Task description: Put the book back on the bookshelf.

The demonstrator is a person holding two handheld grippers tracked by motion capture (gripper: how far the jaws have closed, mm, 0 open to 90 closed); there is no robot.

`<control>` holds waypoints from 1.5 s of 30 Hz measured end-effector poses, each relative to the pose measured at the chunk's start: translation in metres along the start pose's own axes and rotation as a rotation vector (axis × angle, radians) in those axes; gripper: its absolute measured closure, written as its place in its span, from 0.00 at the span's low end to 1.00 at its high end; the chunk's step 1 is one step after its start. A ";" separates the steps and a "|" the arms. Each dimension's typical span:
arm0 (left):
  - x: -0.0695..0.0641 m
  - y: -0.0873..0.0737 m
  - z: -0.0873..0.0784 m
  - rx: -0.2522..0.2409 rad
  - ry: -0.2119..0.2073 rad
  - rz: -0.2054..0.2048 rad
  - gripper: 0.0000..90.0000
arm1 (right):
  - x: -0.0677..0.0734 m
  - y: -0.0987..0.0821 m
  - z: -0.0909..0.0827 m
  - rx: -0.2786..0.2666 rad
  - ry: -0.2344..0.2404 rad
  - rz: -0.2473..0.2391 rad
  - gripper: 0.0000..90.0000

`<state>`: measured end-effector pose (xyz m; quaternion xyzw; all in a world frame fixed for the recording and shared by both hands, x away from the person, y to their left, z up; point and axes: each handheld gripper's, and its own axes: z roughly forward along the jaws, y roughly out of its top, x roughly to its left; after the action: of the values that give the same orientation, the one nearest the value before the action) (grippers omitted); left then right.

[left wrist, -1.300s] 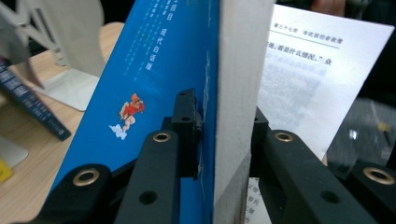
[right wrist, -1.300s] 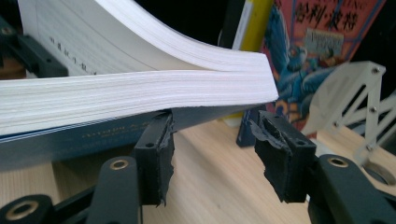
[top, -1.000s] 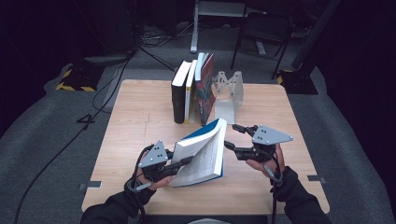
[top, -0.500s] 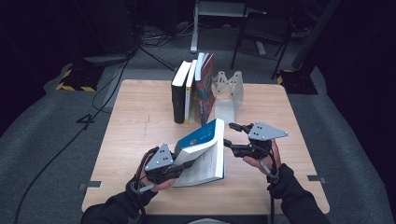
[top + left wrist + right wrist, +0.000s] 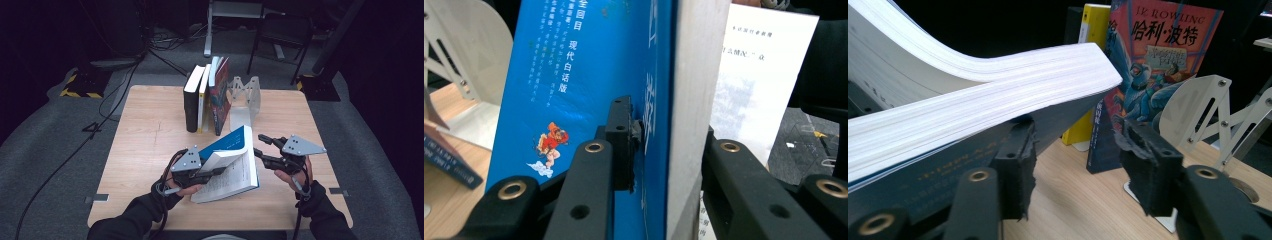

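A thick paperback with a blue cover (image 5: 227, 142) lies partly open and tilted on the wooden table (image 5: 150, 130). My left gripper (image 5: 216, 172) is shut on its blue cover and a block of pages (image 5: 659, 60), which it lifts off the rest. To the right of the book, my right gripper (image 5: 259, 145) points at its page edge (image 5: 998, 85). Its jaws have just been closing and stand open, with bare table between them. In the right gripper view one pad (image 5: 1020, 165) sits just under the book's lower edge.
Several books (image 5: 205, 100) stand upright at the table's far middle, a colourful one (image 5: 1153, 65) at their right end. A white metal bookend (image 5: 247, 95) stands beside them. Dark floor and cables surround the table.
My left gripper has moved right with its part of the book, and the pages have fanned further apart. The right gripper's jaws have narrowed.
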<state>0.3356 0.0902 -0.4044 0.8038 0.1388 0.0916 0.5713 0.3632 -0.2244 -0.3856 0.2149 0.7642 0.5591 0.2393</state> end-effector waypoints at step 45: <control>0.025 -0.041 -0.009 0.079 -0.041 -0.067 0.85 | 0.047 0.031 0.024 0.075 0.086 -0.084 0.36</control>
<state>0.3511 0.1189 -0.4404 0.8223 0.1573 0.0503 0.5446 0.3422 -0.1700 -0.3679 0.1672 0.8024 0.5284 0.2214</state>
